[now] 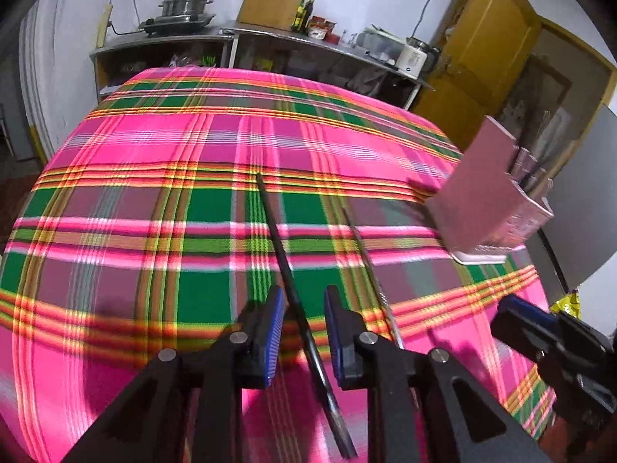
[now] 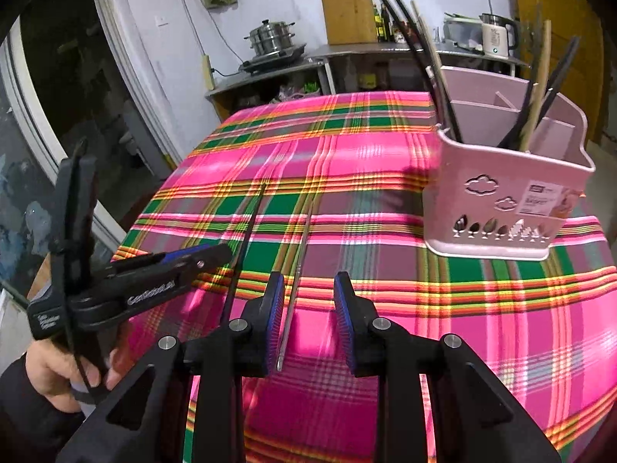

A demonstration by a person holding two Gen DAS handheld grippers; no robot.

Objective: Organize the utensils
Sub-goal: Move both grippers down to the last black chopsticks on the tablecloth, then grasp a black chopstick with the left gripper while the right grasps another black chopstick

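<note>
1. Two chopsticks lie on the cloth (image 1: 115, 162), side by side and a little apart: a black stick (image 1: 275, 239) and a metal stick (image 2: 299, 266). The rack (image 2: 501, 208) stands on the cloth further off, toward your right, with other sticks already upright in it.

2. Your left gripper (image 1: 302, 328) has its jaws apart with the black stick between them; nothing is clamped. Your right gripper (image 2: 308, 316) also has its jaws apart, around the near end of the metal stick, not closed on it.

3. I judge both sticks light, thin and stiff. The metal one looks smooth, so it may slip or turn between the pads. Take each one a little in from the near end, so the long part does not swing too much.

4. The cloth is soft and has small folds. A stick lies low in it, so bring the pads down close to the cloth before you close.

5. Behind the table there is a shelf (image 1: 231, 38) with a steamer (image 1: 187, 0), a kettle (image 2: 497, 36) and a yellow door (image 1: 482, 54).
</note>
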